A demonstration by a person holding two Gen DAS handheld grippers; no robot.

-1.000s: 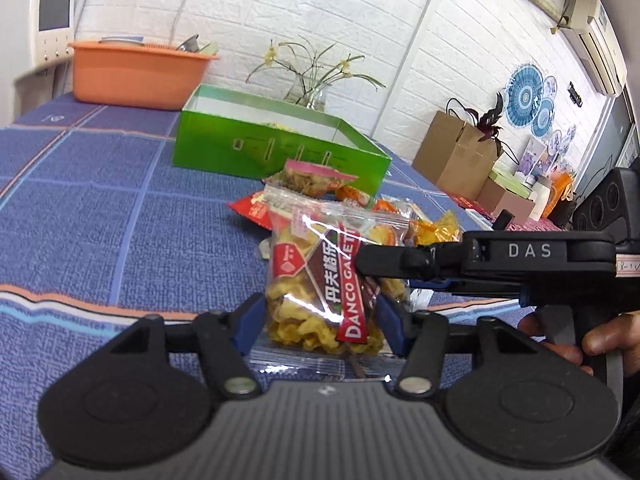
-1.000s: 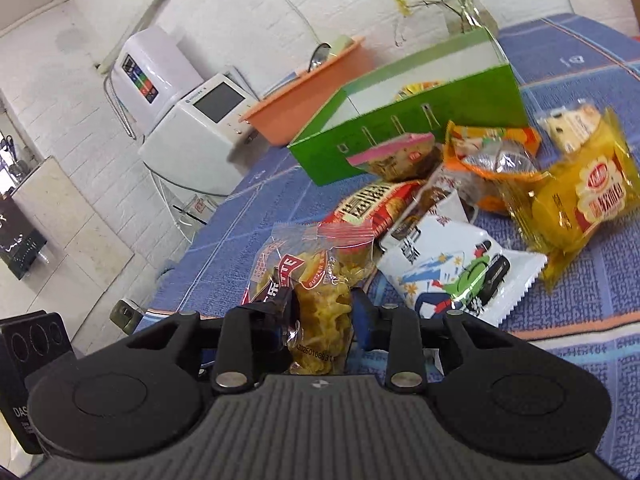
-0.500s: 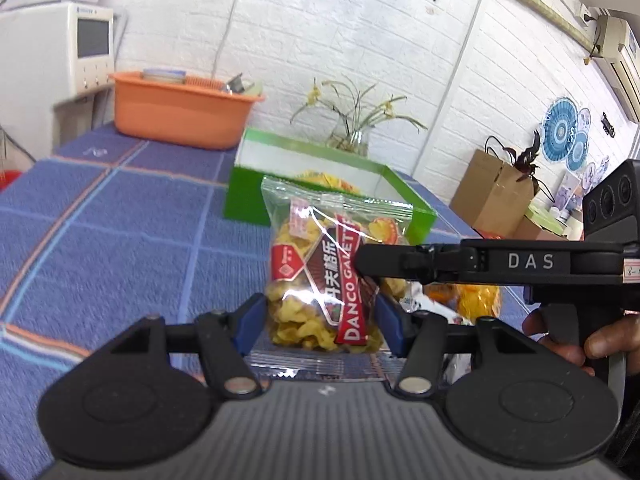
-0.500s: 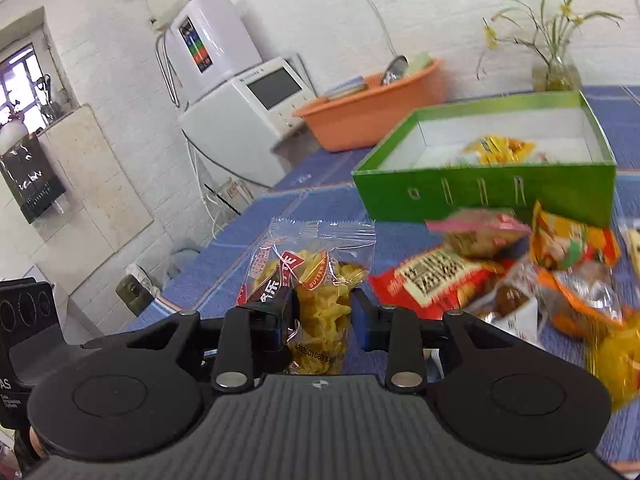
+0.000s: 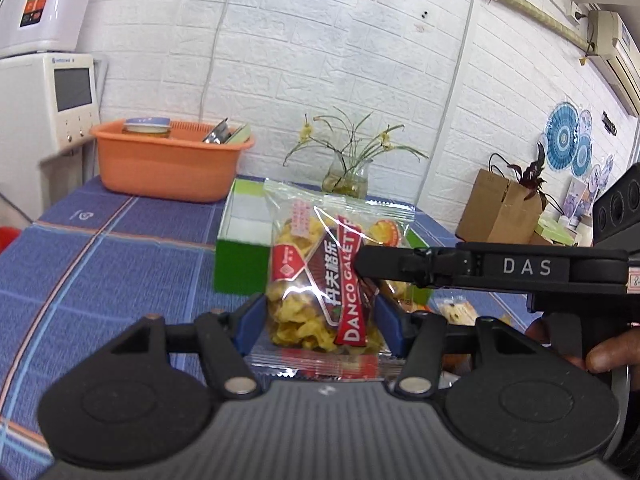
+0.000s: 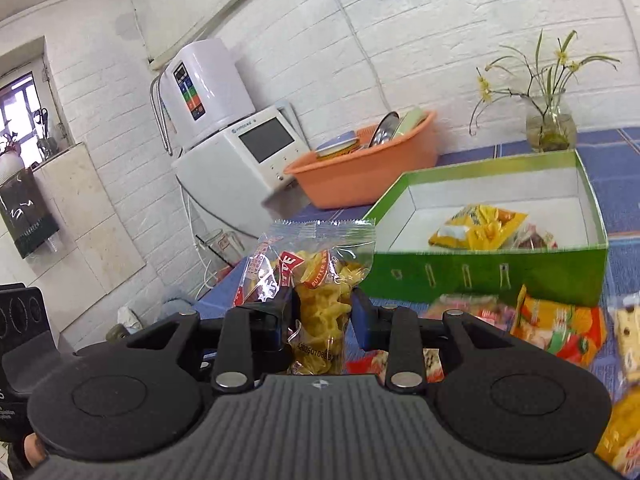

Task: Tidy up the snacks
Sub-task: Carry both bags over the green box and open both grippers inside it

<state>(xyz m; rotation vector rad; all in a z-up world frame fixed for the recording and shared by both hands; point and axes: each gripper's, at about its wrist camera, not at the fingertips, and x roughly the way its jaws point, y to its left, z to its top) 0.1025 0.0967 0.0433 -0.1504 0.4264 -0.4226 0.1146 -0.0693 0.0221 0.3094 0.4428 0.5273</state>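
Observation:
A clear bag of yellow galette snacks with a red and brown label (image 5: 320, 276) is held upright above the table by both grippers. My left gripper (image 5: 320, 320) is shut on its lower part. My right gripper (image 6: 323, 312) is shut on the same bag (image 6: 320, 280) from the side; its finger (image 5: 400, 266) crosses the left wrist view. The green box (image 6: 500, 272) stands behind, open, with a yellow snack pack (image 6: 480, 232) inside. More snack packs (image 6: 560, 328) lie in front of the box.
An orange basin (image 5: 168, 168) with dishes stands at the table's far left, beside a white appliance (image 6: 248, 160). A glass vase with flowers (image 5: 346, 176) stands behind the box. A brown paper bag (image 5: 500, 212) is off to the right. The table has a blue checked cloth (image 5: 100, 272).
Both grippers have lifted the galette bag higher off the table and toward the green box. The loose snack packs have dropped low in both views.

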